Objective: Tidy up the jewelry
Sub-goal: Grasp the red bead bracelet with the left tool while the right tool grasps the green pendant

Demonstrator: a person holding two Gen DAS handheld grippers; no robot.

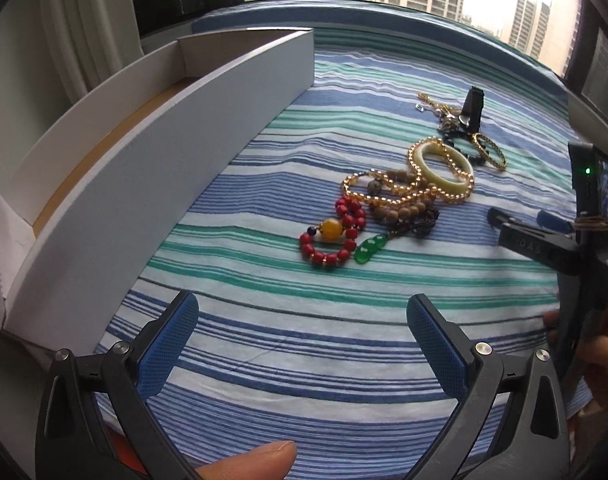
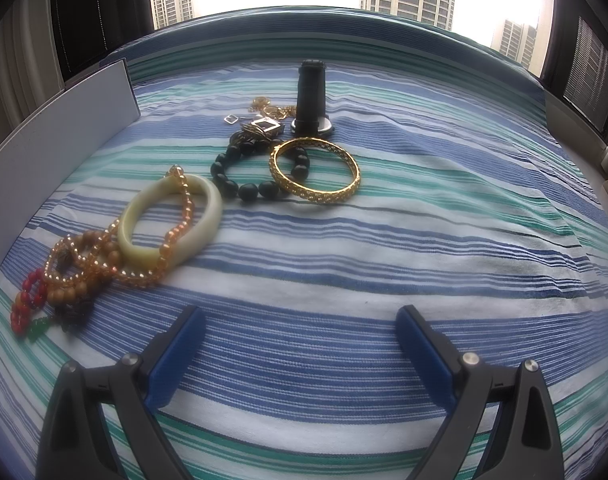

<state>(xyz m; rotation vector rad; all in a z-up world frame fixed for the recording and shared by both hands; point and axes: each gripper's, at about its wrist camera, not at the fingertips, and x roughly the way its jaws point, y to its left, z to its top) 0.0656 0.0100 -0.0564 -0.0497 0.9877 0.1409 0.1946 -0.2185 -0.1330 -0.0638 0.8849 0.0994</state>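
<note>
Jewelry lies in a loose pile on the striped cloth [image 1: 304,340]. A red bead bracelet [image 1: 336,236], a green pendant [image 1: 370,249], amber beads [image 1: 388,192] and a cream bangle [image 1: 444,168] show in the left wrist view. The right wrist view shows the cream bangle [image 2: 171,224], a dark bead bracelet [image 2: 243,172], a gold bangle [image 2: 316,176] and a black watch [image 2: 312,96]. My left gripper [image 1: 304,340] is open and empty, short of the pile. My right gripper [image 2: 299,352] is open and empty, near the gold bangle; it also shows in the left wrist view [image 1: 516,224].
An open white cardboard box [image 1: 143,152] stands along the left of the cloth, its wall also in the right wrist view [image 2: 43,152]. A window with tower blocks is behind the table. My thumb [image 1: 255,460] shows at the bottom.
</note>
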